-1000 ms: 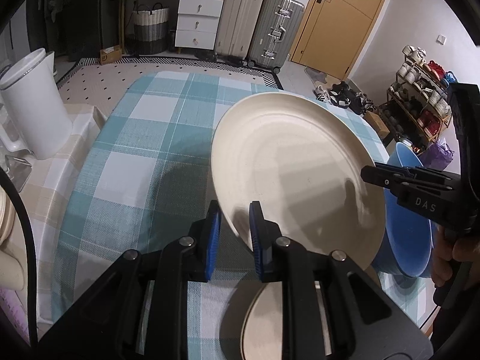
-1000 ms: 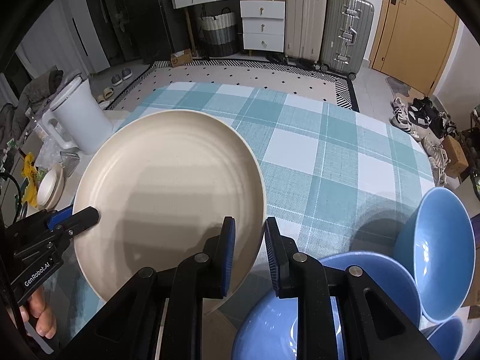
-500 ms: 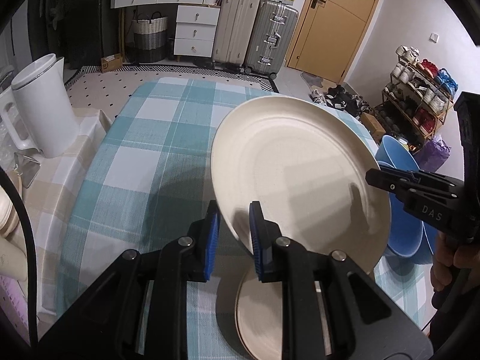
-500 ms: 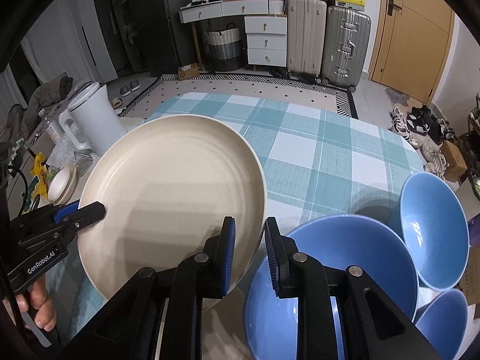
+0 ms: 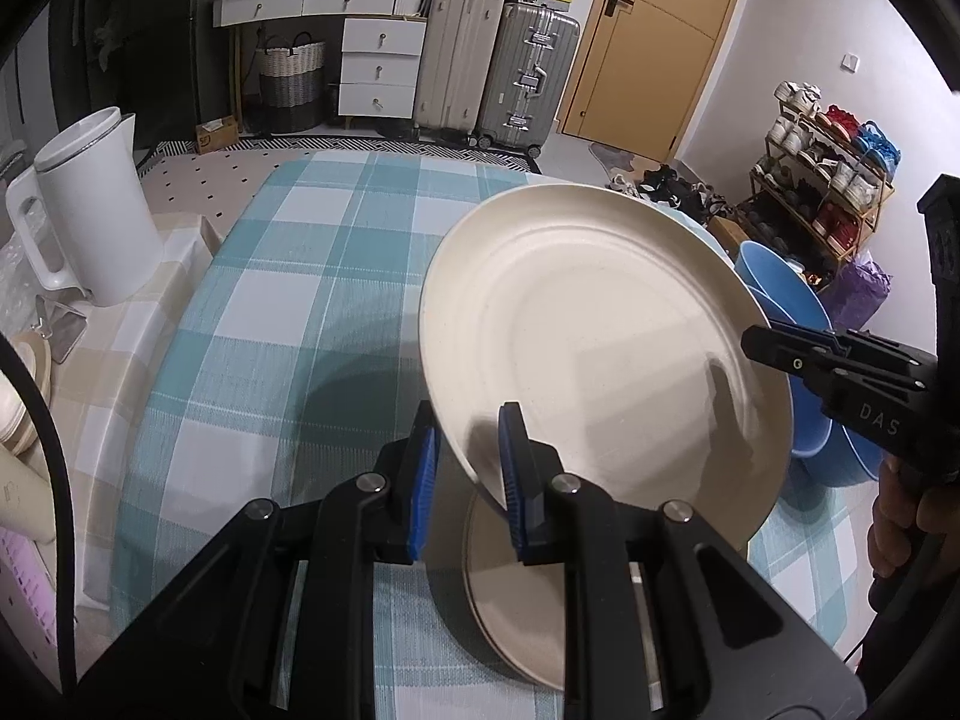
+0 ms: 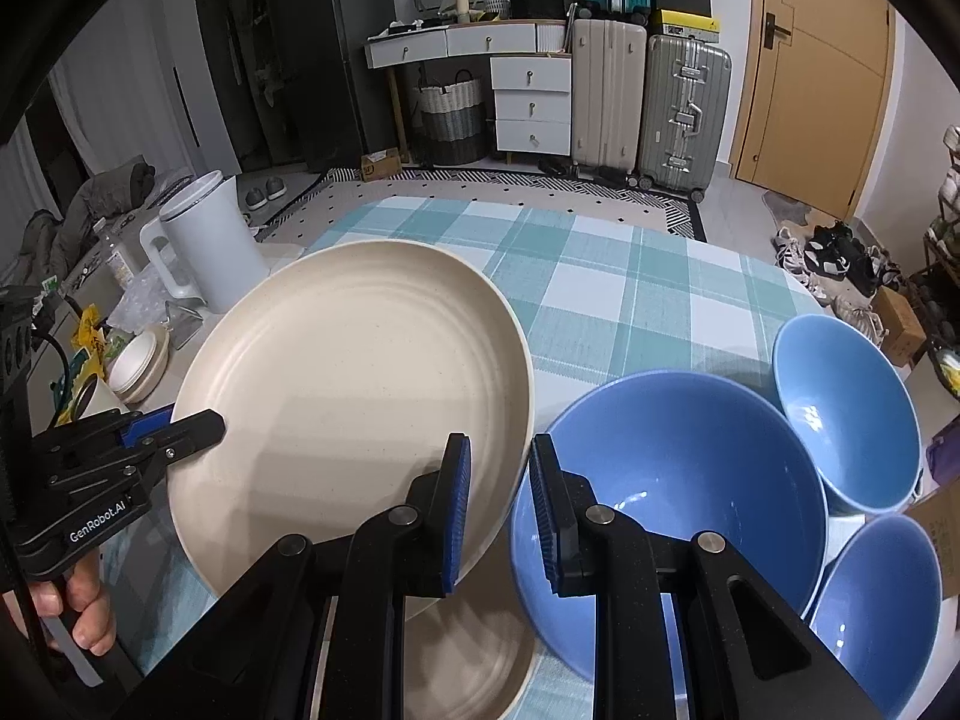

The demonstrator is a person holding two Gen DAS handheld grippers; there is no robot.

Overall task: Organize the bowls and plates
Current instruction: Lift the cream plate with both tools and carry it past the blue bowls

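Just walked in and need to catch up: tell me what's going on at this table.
A person holds a cream plate off the checked tablecloth, with the left gripper and the right gripper each shut on opposite edges of its rim. Another cream plate lies on the cloth below. Three blue bowls sit to the right.

My left gripper [image 5: 468, 474] clamps the near rim of a cream plate [image 5: 600, 348], which I hold tilted above the teal-checked tablecloth [image 5: 288, 312], while my right gripper [image 5: 756, 345] pinches the rim at three o'clock. Directly below, at six o'clock, more cream plates [image 5: 510, 606] lie stacked on the cloth. Blue bowls [image 5: 792, 312] sit behind the plate's right edge, and a white kettle [image 5: 90, 210] stands at ten o'clock.
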